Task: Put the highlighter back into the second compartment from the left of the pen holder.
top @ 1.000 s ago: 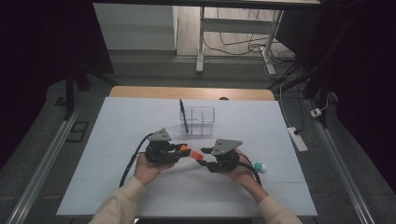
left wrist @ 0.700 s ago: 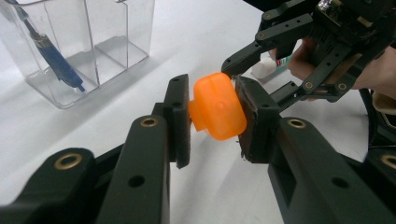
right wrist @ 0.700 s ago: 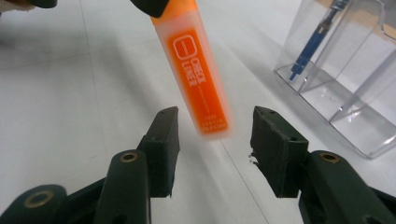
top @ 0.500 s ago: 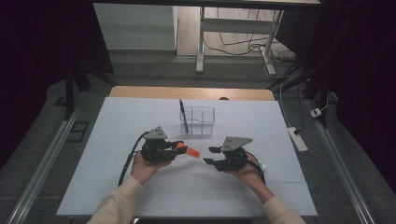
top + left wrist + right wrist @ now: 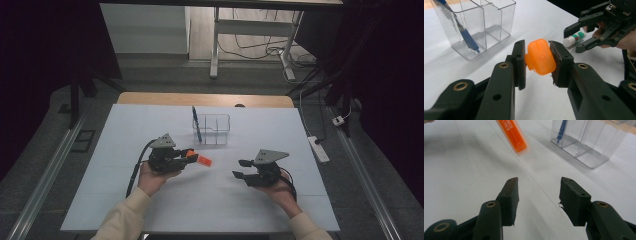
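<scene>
The orange marker (image 5: 199,159) sits clamped in my left gripper (image 5: 537,61), lifted off the worktop (image 5: 150,125) near the clear organizer (image 5: 212,131). My right gripper (image 5: 241,169) stands well apart, its jaws just opening, nothing between them.

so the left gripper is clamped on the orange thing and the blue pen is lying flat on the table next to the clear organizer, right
Not quite. The left gripper is clamped on the orange thing, but the blue pen stands leaning inside the clear organizer, not flat beside it. The high view and the left gripper view both show this.
</scene>
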